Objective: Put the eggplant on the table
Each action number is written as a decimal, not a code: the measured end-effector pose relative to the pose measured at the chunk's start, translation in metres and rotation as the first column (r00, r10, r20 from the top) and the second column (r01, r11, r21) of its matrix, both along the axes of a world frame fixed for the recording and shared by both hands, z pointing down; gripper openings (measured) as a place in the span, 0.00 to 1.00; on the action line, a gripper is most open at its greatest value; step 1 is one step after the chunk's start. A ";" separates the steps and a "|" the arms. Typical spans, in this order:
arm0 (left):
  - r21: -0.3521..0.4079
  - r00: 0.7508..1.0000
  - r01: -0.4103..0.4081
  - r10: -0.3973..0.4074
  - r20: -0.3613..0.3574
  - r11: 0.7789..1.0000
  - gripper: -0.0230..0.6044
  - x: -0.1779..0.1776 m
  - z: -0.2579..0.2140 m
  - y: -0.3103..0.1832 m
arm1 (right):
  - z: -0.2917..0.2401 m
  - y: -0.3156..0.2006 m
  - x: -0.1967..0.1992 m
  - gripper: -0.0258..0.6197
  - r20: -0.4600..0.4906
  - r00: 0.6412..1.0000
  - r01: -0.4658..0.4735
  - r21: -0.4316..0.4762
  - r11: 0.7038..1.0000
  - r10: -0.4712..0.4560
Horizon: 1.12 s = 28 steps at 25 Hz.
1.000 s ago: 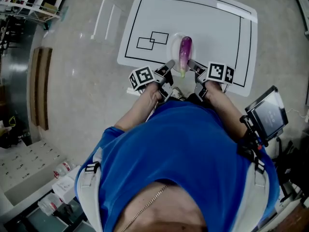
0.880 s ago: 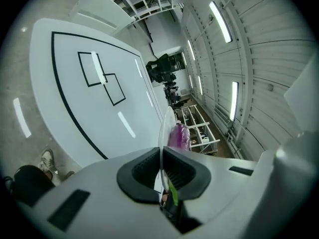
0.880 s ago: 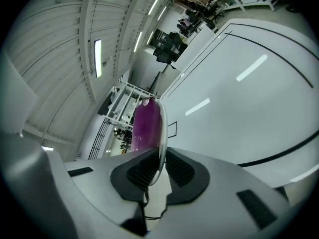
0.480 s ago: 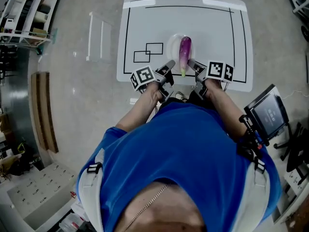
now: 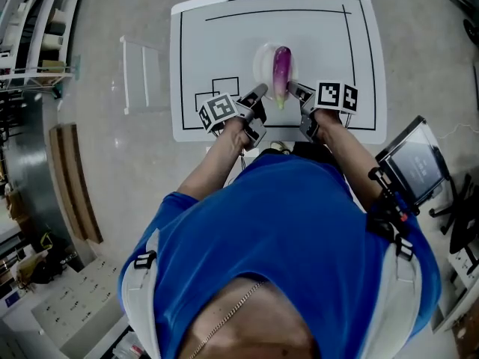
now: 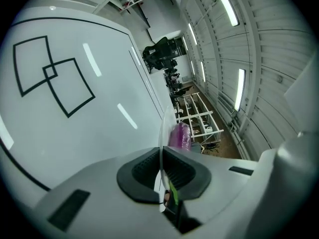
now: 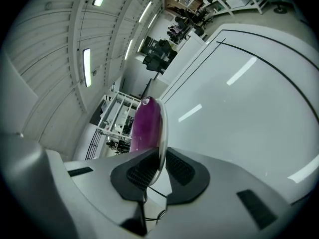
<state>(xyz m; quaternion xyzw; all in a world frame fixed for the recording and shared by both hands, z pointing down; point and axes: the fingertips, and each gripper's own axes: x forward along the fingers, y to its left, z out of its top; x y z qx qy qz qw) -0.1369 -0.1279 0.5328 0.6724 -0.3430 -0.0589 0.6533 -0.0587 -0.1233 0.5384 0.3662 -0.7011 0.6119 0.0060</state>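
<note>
A purple eggplant [image 5: 281,72] with a green stem lies on a white plate [image 5: 261,63] held over the white table [image 5: 202,36]. My left gripper [image 5: 258,94] is shut on the plate's near left rim, and my right gripper [image 5: 293,90] is shut on its near right rim. In the left gripper view the thin plate rim [image 6: 161,128] runs between the dark pads of the left gripper [image 6: 160,164], with the eggplant [image 6: 180,135] beyond. In the right gripper view the plate rim [image 7: 163,126] is clamped by the right gripper [image 7: 158,166], and the eggplant [image 7: 146,123] rests just past it.
The table carries a black border line and two overlapping outlined squares [image 5: 215,93] left of the plate, also seen as squares [image 6: 52,73] in the left gripper view. A tablet on a stand [image 5: 415,167] is at my right. A clear rack [image 5: 142,73] lies on the floor left of the table.
Both grippers have carried the plate with the eggplant a little farther in over the table. My head view has shifted. Both grips are unchanged.
</note>
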 end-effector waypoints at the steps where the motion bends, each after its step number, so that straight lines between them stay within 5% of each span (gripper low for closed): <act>1: -0.005 1.000 -0.001 0.001 0.004 1.000 0.08 0.008 0.005 -0.014 | 0.005 -0.014 0.008 0.07 0.000 1.000 0.002 -0.004 1.000 -0.002; 4: -0.013 1.000 -0.004 0.004 0.017 1.000 0.08 0.031 0.018 -0.054 | 0.019 -0.054 0.030 0.07 -0.002 1.000 0.006 -0.016 1.000 -0.006; 28: -0.105 0.996 -0.032 0.041 0.077 0.994 0.08 0.045 0.080 -0.124 | 0.083 -0.122 0.043 0.08 -0.052 0.998 0.014 -0.128 0.992 -0.021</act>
